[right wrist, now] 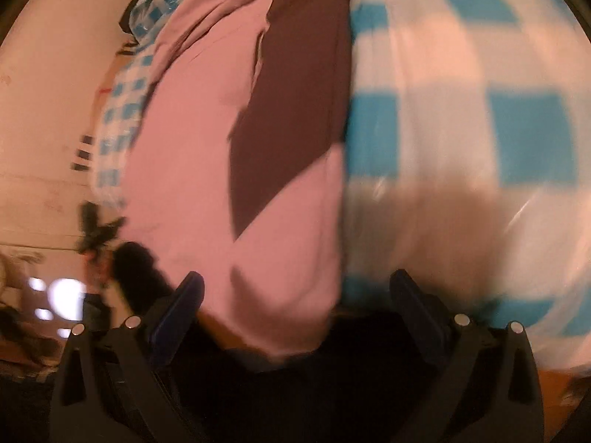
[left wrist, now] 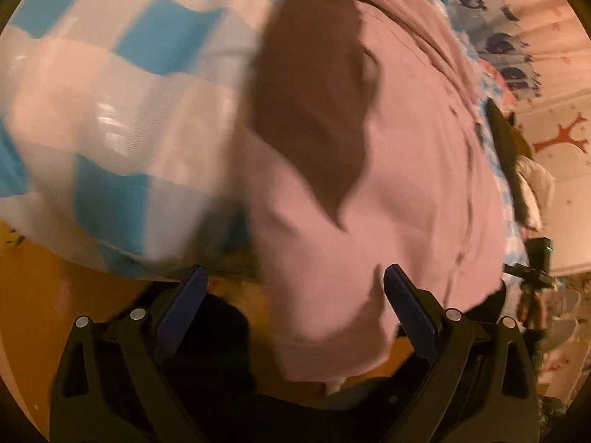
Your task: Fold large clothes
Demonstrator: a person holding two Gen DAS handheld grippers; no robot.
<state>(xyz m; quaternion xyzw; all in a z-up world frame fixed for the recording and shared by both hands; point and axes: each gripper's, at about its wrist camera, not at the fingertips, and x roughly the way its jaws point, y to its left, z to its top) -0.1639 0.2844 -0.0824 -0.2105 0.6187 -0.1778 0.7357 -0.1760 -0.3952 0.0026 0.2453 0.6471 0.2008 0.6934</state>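
Left gripper (left wrist: 293,277): jaws spread wide apart, nothing clamped between them. The near hem of the pink garment (left wrist: 406,170) hangs over the edge directly ahead of it, closer to the right-hand finger; whether the cloth touches that finger cannot be told through the blur.

Right gripper (right wrist: 295,284): jaws likewise spread apart and holding nothing. The same garment's (right wrist: 184,140) lower edge lies between and just beyond the fingers, toward the left-hand one.

The garment is spread lengthwise along the worktop, with a dark brown panel (left wrist: 314,110) running along one side edge. It lies on a blue-and-white checked cover (left wrist: 110,110) with a glossy sheen, which drapes over the near edge. An orange-brown floor (left wrist: 37,313) shows below the cover.

Beyond the far edge in the left wrist view, a patterned cloth with dark blue figures (left wrist: 498,44) is seen. Both views are motion-blurred.
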